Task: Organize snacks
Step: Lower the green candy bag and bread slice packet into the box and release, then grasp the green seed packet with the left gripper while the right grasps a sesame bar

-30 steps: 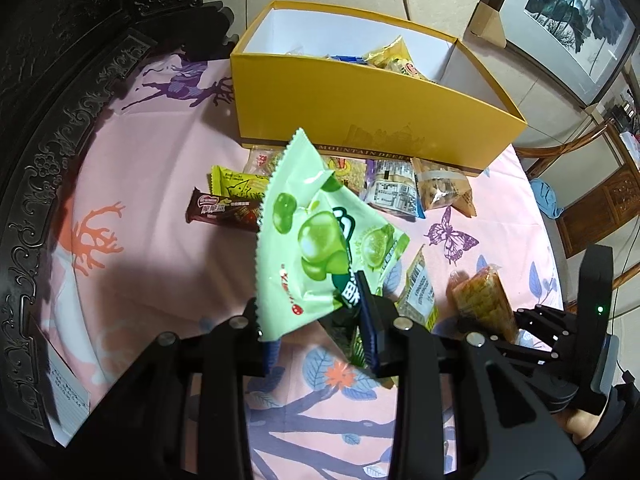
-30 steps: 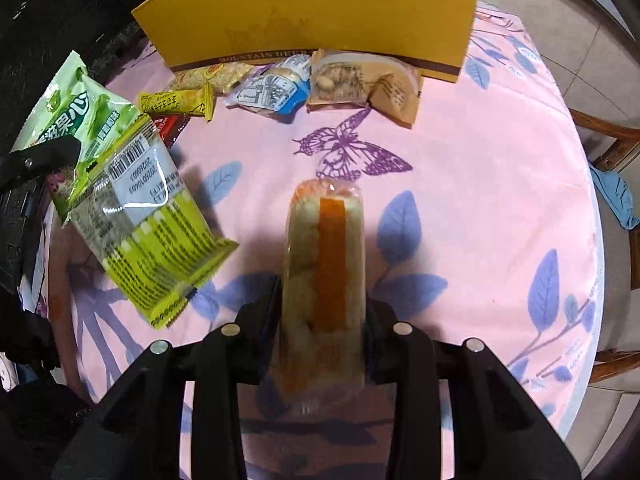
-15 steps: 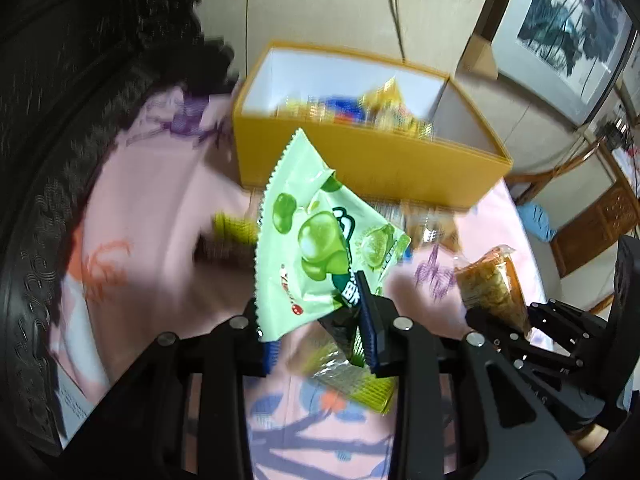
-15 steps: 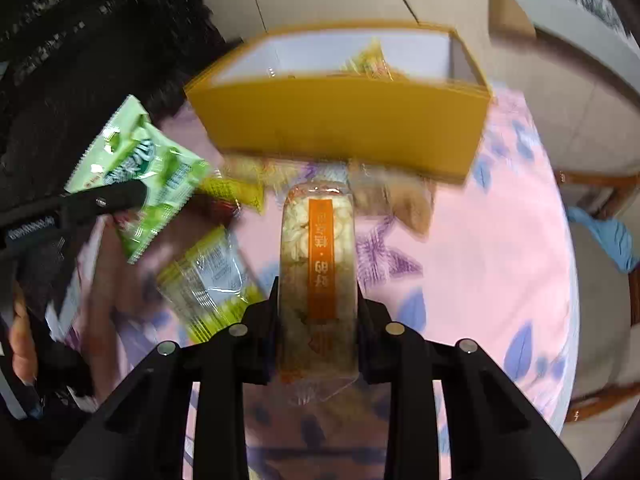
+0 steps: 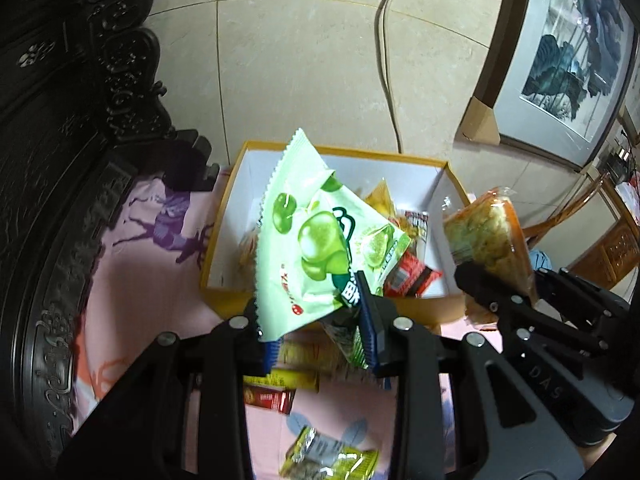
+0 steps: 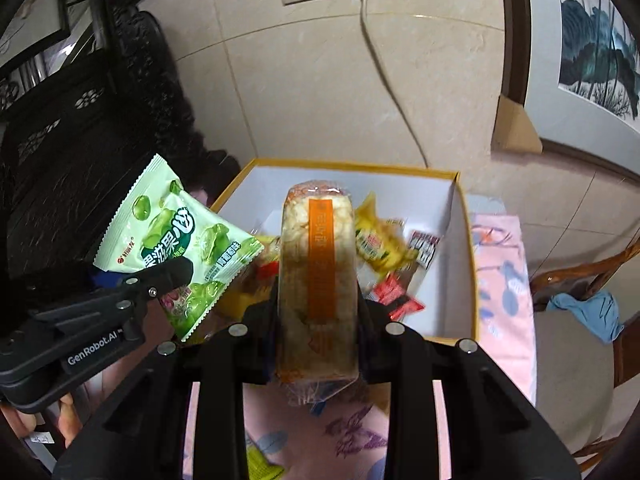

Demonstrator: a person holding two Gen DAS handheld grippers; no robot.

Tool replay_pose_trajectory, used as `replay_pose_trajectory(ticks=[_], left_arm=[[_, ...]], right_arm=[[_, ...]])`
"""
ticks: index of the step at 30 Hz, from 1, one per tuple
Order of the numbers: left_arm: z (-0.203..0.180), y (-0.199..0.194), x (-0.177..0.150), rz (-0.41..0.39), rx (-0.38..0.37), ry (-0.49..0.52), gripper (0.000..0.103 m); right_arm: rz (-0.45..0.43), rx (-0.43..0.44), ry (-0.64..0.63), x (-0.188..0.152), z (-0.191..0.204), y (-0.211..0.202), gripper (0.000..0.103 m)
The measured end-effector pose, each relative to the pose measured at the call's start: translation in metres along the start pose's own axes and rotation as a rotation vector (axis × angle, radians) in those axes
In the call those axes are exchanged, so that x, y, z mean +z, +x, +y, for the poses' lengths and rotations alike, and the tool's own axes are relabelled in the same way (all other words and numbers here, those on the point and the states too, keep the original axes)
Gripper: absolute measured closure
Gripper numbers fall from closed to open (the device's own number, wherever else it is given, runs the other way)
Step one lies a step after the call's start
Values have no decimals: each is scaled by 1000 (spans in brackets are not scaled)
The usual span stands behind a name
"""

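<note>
A: Left side first. Left claw is clenched on the lower corner of the green candy bag; the bag stands tilted up, in the air above the near-left part of the yellow box.

B: Is the bag touching the box?

A: Cannot tell from the wrist view; it looks clear of the rim. The box is open-topped, white inside, with several snacks already in it, among them a red wrapper.

B: And the right?

A: Right claw grips the rice cracker pack by its sides, pack pointing forward, over the near wall of the same box. From the left view the pack sits by the box's right corner.

B: So the step?

A: Judged as delivery: both hands carry one snack each to the box, neither let go yet.

B: Next move needs?

A: Probably ease both forward past the near wall, lower a little, then open each claw so the packets drop inside, not on the rim. More snacks lie on the pink desk in front: a yellow bar, a lime packet. Those remain to be fetched.
</note>
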State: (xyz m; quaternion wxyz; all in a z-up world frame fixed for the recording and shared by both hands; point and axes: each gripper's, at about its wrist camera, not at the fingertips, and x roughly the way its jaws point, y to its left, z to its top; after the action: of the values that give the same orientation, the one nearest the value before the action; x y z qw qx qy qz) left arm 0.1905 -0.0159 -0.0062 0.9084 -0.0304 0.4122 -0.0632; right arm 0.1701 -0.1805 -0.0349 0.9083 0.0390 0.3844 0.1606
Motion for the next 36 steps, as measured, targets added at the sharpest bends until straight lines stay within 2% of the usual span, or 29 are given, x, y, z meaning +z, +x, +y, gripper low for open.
replay_pose_trajectory(ticks=[6,8,9,10,11,12,14,17,20,23,26,29,31,34,36], left_arm=[[-4,18,30,2,9,22,71],[-5,26,42,22,19,26,67],[-4,32,49,40,26,20,41],[-1,38,58,61,42,5,12],[4,39,63,52,81,-14,8],[9,37,66,38,82,-30,7],[20,33,65,40,67,-59,7],[32,23,45,43,78,-71,7],[41,11,7,47,83,-73,7],[53,2,-46,65,102,-104,7],[66,3,-105,141,76,-164,7],[72,11,-151,253,86,-160,7],[74,14,-172,312,106,-141,7],[84,6,-181,316,128,-168,7],[89,2,-181,314,137,-179,7]], right_arm=[[-11,-17,1,17,-10,11,73],[-19,-38,7,28,-13,16,72],[-21,-48,12,33,-15,20,69],[-11,-58,16,39,-18,25,57],[5,-87,24,43,-21,29,40],[18,-107,38,48,-27,31,37],[13,-90,42,47,-35,26,36],[14,-97,14,31,-40,15,36],[74,-43,-2,-9,-39,8,36],[164,-3,-14,-58,-31,8,36],[199,48,-46,-99,-16,13,36],[245,122,-80,-125,5,28,36],[246,125,-120,-123,19,38,36],[194,149,-219,-103,42,56,36],[192,166,-285,-90,59,77,36]])
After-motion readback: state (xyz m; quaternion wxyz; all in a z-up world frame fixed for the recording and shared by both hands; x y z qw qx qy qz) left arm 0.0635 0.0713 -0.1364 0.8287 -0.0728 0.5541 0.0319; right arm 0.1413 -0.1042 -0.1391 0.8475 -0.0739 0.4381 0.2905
